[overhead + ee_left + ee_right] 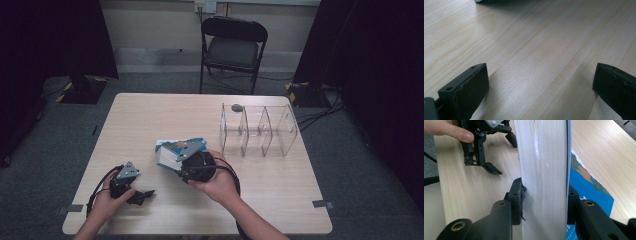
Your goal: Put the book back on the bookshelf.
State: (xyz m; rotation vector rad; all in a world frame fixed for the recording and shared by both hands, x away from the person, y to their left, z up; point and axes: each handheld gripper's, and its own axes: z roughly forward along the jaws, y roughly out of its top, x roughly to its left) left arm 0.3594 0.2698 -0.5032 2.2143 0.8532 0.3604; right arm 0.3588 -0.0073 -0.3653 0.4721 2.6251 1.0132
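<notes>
Right now my right gripper [544,202] is squeezing a thick book [544,170], one jaw on each side of its white pages. The book has a blue cover and sits near the middle of the table [150,115], just left of a clear box with dividers [257,130]. My left gripper [142,195] rests low by the near left edge of the table, well apart from the book, its jaws wide apart with bare wood between them.
</notes>
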